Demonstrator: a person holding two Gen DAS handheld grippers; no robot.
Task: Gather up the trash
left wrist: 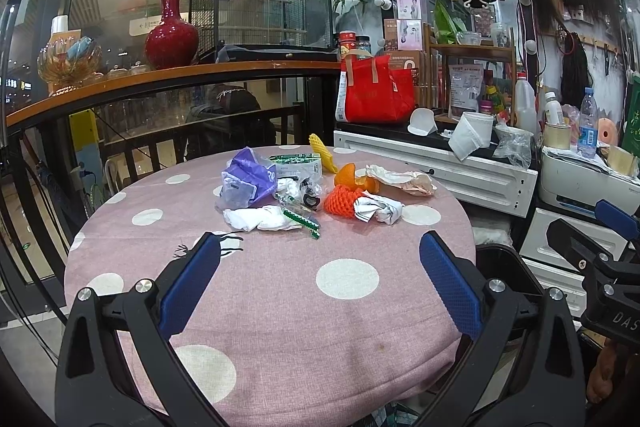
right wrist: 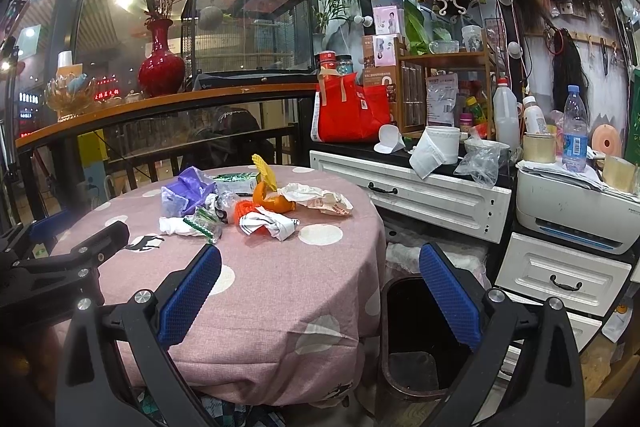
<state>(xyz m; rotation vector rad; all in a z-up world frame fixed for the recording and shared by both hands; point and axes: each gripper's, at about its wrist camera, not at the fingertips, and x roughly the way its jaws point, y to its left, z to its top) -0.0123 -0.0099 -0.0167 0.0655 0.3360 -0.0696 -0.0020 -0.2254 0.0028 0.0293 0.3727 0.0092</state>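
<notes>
Across the worktop (left wrist: 280,299) the trash (left wrist: 304,191) sits heaped at the far side; your left claw (left wrist: 320,259) and right claw (right wrist: 320,267) hang spread, empty, bin (right wrist: 412,343) below for dropping.

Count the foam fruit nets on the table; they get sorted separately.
2: a yellow foam net at the pile's far side, an orange foam net near its middle. Others may hide under the wrappers.
</notes>
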